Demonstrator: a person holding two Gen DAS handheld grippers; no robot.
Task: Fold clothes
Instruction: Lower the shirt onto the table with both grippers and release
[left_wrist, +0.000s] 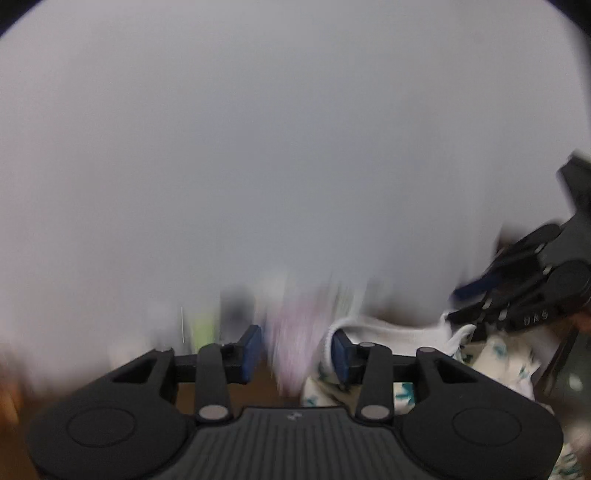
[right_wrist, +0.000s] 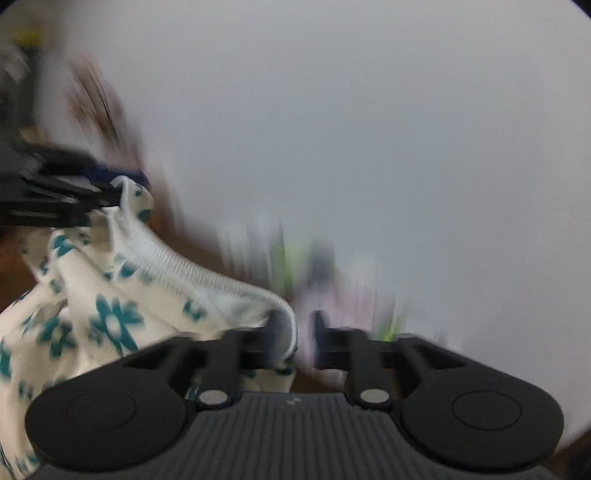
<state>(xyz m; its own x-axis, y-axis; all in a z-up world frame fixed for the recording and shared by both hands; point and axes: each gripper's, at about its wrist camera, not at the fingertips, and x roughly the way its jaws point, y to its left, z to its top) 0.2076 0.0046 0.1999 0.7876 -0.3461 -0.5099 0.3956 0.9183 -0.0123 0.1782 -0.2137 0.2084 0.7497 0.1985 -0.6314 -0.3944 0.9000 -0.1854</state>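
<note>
Hanging between the two tools, the floral garment (right_wrist: 92, 295), cream cloth with teal flowers, droops from its white ribbed waistband (right_wrist: 207, 273), which stretches from one gripper to the other. Both views are heavily smeared, so fine detail is poor. In the left wrist view, the left gripper (left_wrist: 295, 354) shows a wide gap between its blue pads (left_wrist: 251, 350), yet the waistband loops over the outside of its right finger; the jaws stand apart and the band looks hooked on one finger rather than pinched. In the right wrist view, the right gripper (right_wrist: 301, 332) likewise has a clear gap between its fingers, with the band wrapped round its left finger and cloth falling below to the left. Each tool appears at the edge of the other's view, the right gripper at far right in the left view, the left gripper at far left in the right view, each at its own end of the band. A pale wall (right_wrist: 369, 110) fills most of both frames; brown surface (left_wrist: 258, 387) shows low down, and blurred small items (right_wrist: 280, 258) sit at the far edge, unidentifiable. As a judgement on progress: the garment is lifted and spread by the waistband, no crease or fold is visible, so folding proper appears not yet begun; laying flat and all folds remain.
</note>
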